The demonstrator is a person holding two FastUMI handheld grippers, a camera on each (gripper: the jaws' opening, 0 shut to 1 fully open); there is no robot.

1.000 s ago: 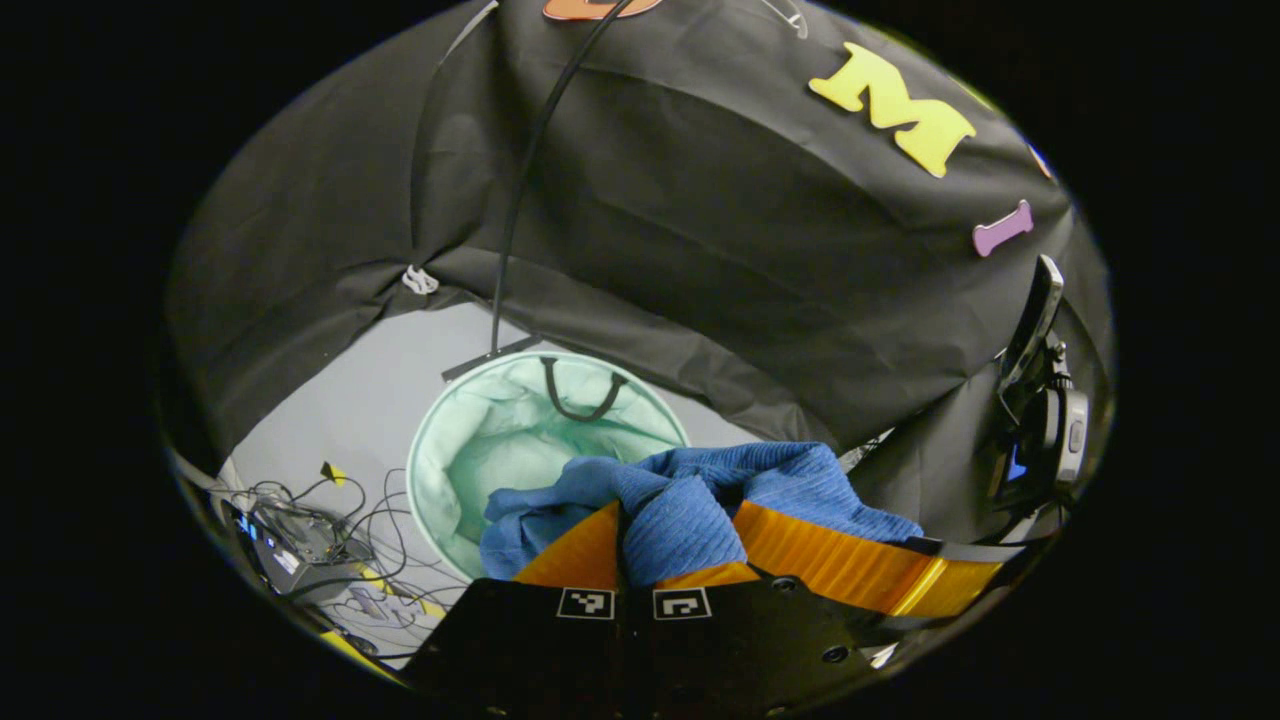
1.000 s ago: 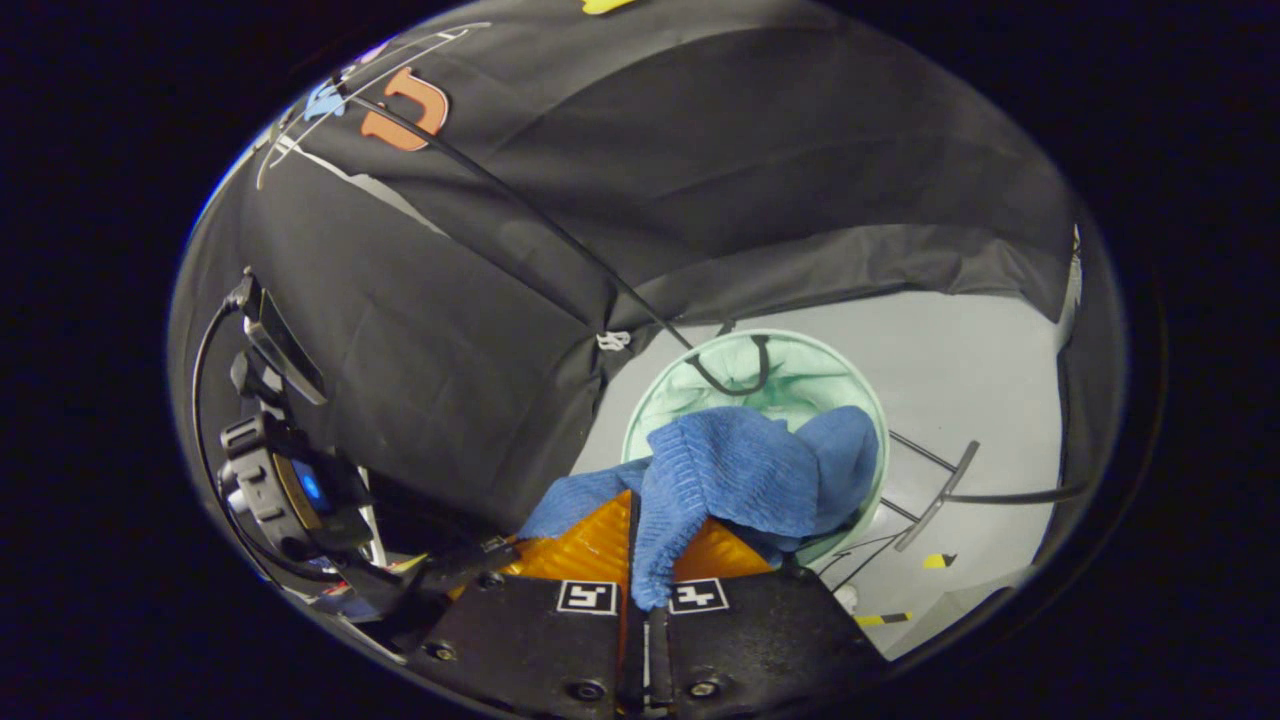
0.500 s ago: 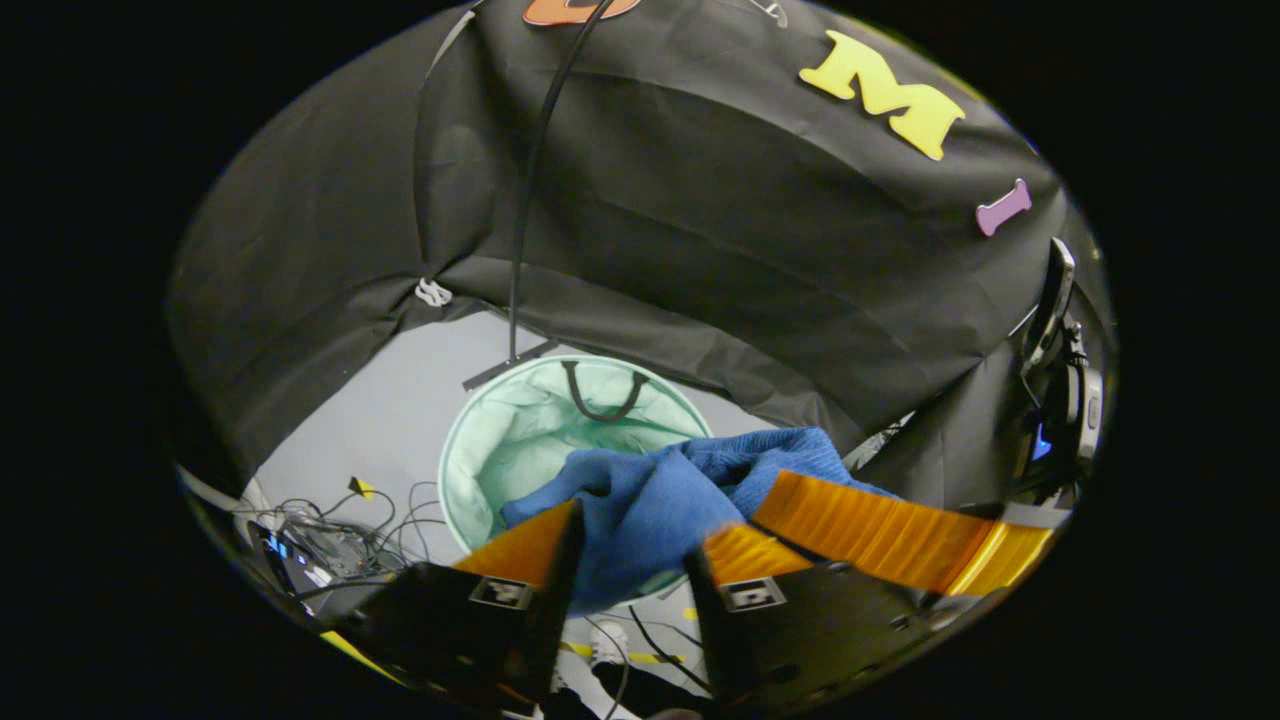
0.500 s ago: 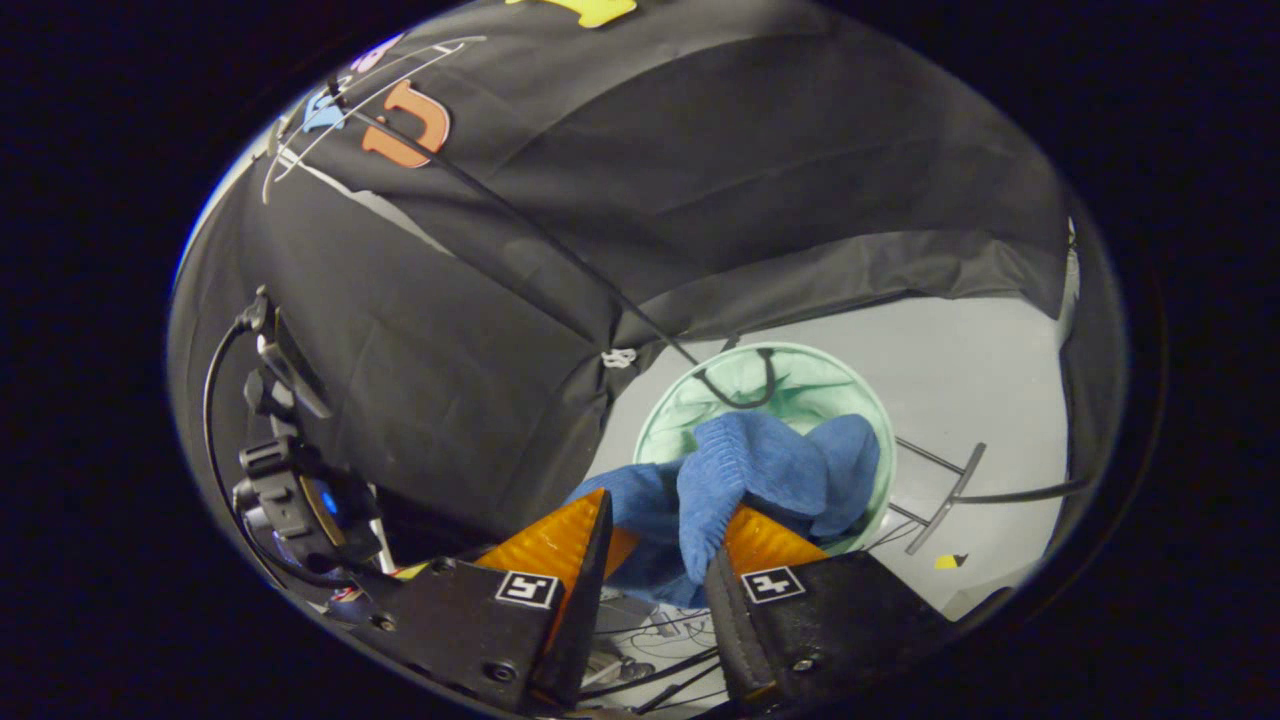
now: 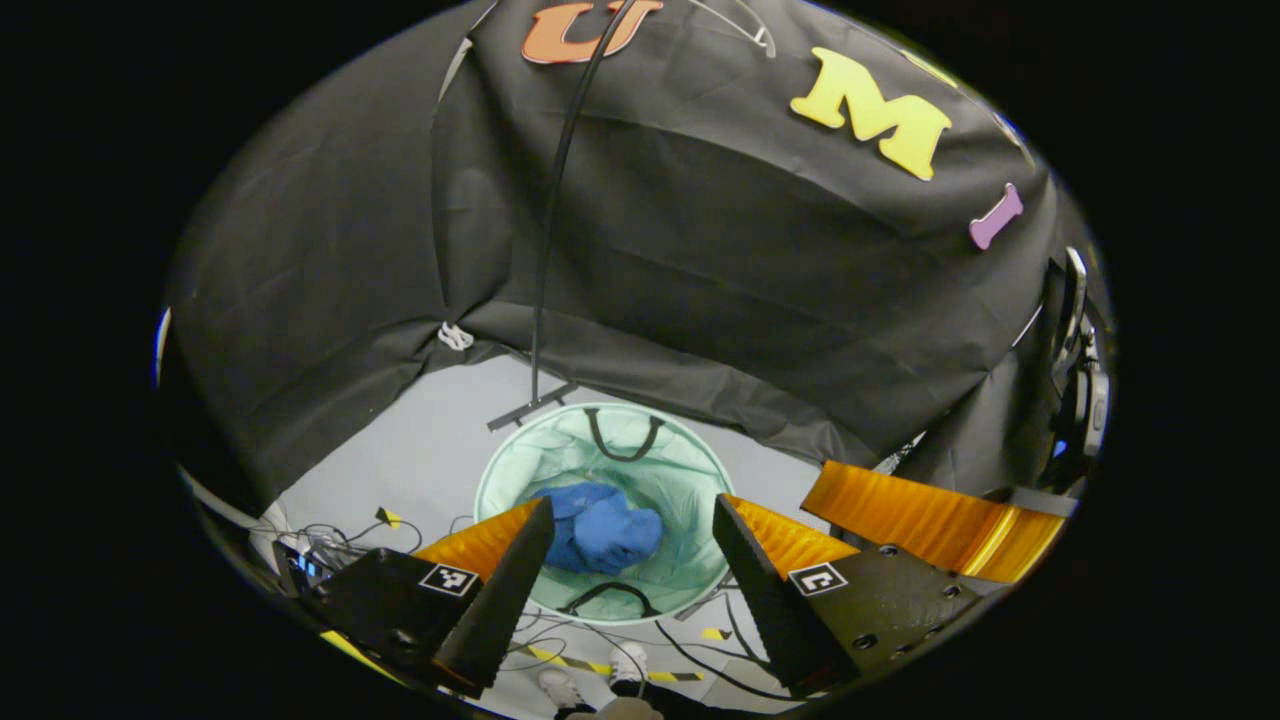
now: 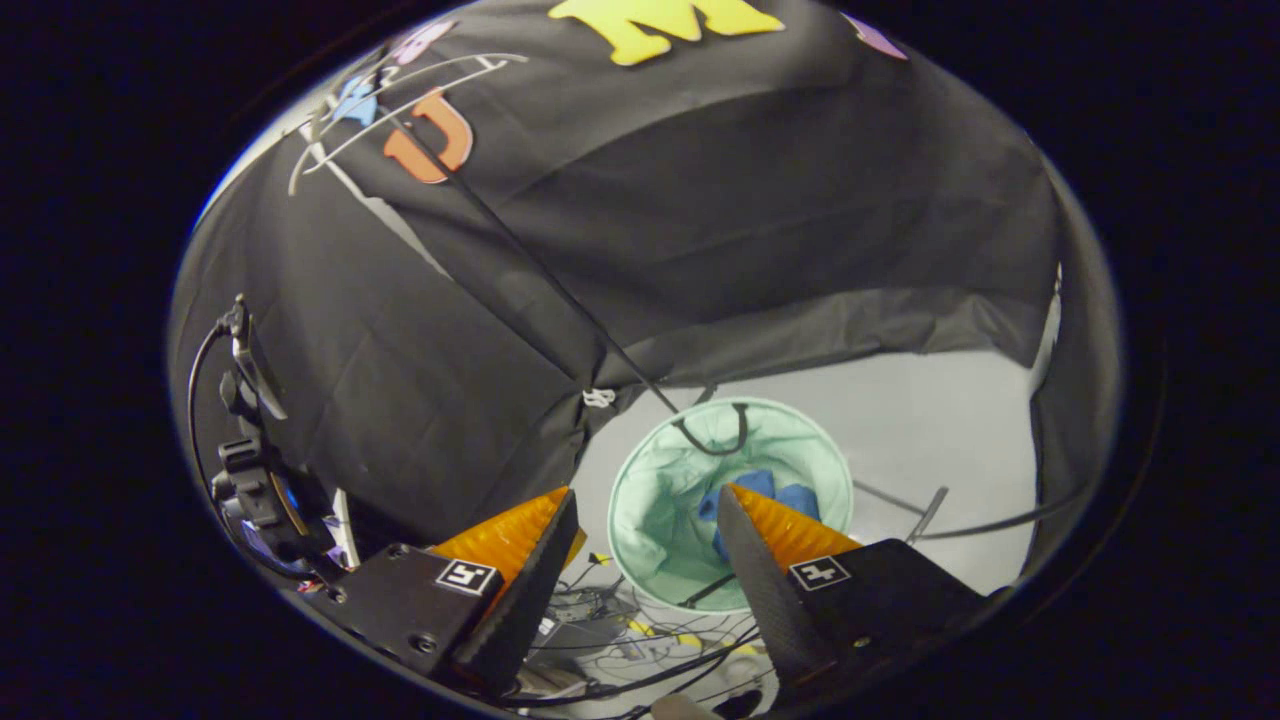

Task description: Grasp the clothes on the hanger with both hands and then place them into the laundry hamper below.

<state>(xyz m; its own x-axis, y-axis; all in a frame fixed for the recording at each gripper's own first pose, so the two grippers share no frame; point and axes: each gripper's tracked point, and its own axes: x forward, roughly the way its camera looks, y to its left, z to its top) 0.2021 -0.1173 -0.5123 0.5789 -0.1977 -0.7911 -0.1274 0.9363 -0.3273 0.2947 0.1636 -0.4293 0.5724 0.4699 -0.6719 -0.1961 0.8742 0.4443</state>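
The blue knitted garment (image 5: 600, 527) lies crumpled at the bottom of the round mint-green hamper (image 5: 692, 478), which stands on the grey floor. My left gripper (image 5: 630, 503) hangs high above the hamper, open, with nothing between its fingers. In the right gripper view the garment (image 6: 773, 493) shows inside the hamper (image 6: 648, 520), partly hidden behind one finger. My right gripper (image 6: 648, 491) is also open and empty, well above the hamper. A bare wire hanger (image 6: 400, 95) hangs at the top of the rack.
A thin black rack pole (image 5: 547, 250) rises from a foot (image 5: 530, 408) just behind the hamper. Tangled cables and a small device (image 5: 320, 545) lie on the floor to the left. Another rack foot (image 6: 925, 515) lies right of the hamper.
Both grippers were shut on the blue garment a second ago; they opened, the garment fell into the hamper, and both grippers rose.
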